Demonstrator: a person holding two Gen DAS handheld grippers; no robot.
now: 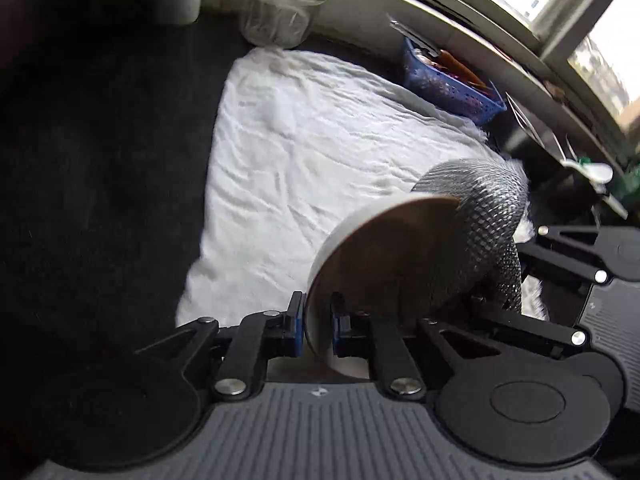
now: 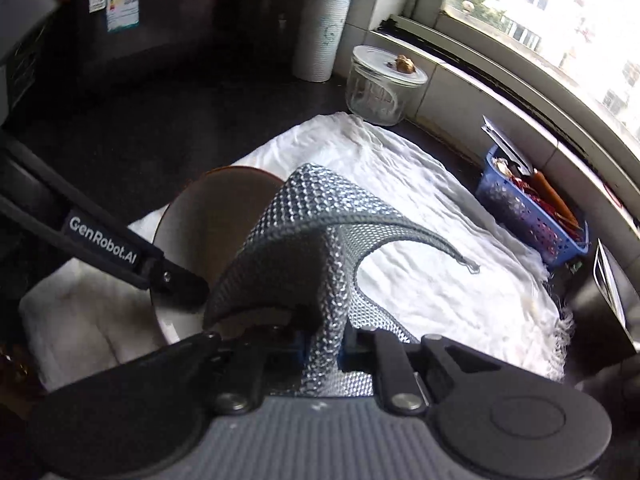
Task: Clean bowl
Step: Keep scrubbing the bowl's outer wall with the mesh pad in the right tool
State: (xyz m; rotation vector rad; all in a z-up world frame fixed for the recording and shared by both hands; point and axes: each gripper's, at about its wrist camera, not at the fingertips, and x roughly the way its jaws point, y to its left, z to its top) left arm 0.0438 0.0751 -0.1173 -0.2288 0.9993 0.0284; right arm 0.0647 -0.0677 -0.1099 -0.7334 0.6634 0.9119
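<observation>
One bowl (image 1: 372, 264) pinched by left gripper (image 1: 316, 326), one mesh cloth (image 2: 304, 232) in right gripper (image 2: 322, 344).

A dark speckled stone countertop (image 2: 160, 120) runs up to a pale tiled wall (image 2: 448, 92) beneath a wide bright window (image 2: 560, 20), where daylight pours in. A crumpled white cloth (image 1: 320, 140) covers the countertop's middle, reaching toward its back edge.

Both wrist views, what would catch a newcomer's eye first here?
The bowl, brown inside and white outside, is held tilted on edge, its rim pinched in the left tongs above the white cloth spread on the dark counter. A silvery mesh scrubbing cloth, gripped in the right tongs, drapes against the bowl. Behind, near the window, stand a lidded glass jar and a blue basket.
</observation>
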